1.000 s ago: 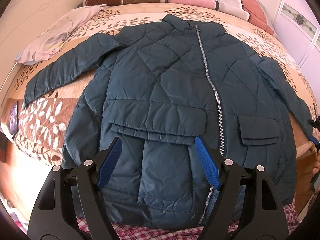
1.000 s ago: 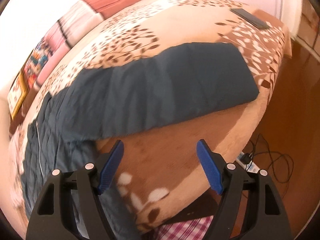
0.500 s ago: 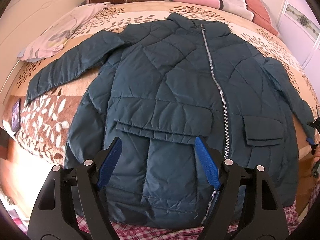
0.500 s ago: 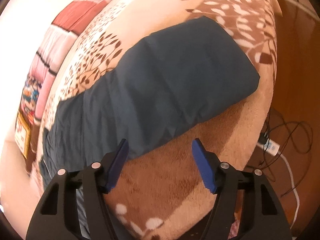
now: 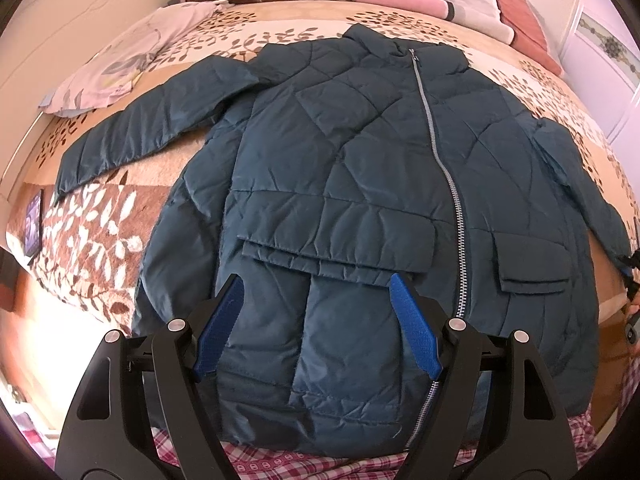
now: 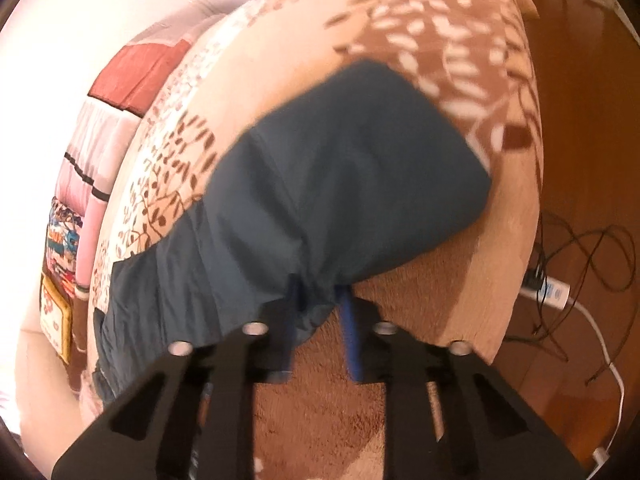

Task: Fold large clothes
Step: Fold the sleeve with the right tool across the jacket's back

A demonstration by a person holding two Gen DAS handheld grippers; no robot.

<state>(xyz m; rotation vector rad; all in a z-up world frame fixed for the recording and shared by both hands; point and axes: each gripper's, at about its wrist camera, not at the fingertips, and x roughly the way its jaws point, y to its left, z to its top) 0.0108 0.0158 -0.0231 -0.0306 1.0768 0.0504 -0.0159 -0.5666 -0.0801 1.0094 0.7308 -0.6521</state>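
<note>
Bed (image 5: pixel 120 240) carries jacket (image 5: pixel 360 184) flat, zipped, hem at near edge. Left tool (image 5: pixel 316 328) spread, above hem, gripping nothing. Right tool (image 6: pixel 320 312) has just been closing, pinching sleeve (image 6: pixel 340 184) edge by bed's side; floor (image 6: pixel 580 160) beyond.

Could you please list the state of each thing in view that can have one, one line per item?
Jacket: spread flat on the bed, front up, zipped closed.
Right sleeve: stretched out, its edge pinched.
Left sleeve: stretched out flat, untouched.
Right hand-held gripper: jaws have just been closing, now shut on the sleeve edge.
Left hand-held gripper: open, above the jacket hem, holding nothing.
Pocket flap: closed.
</note>
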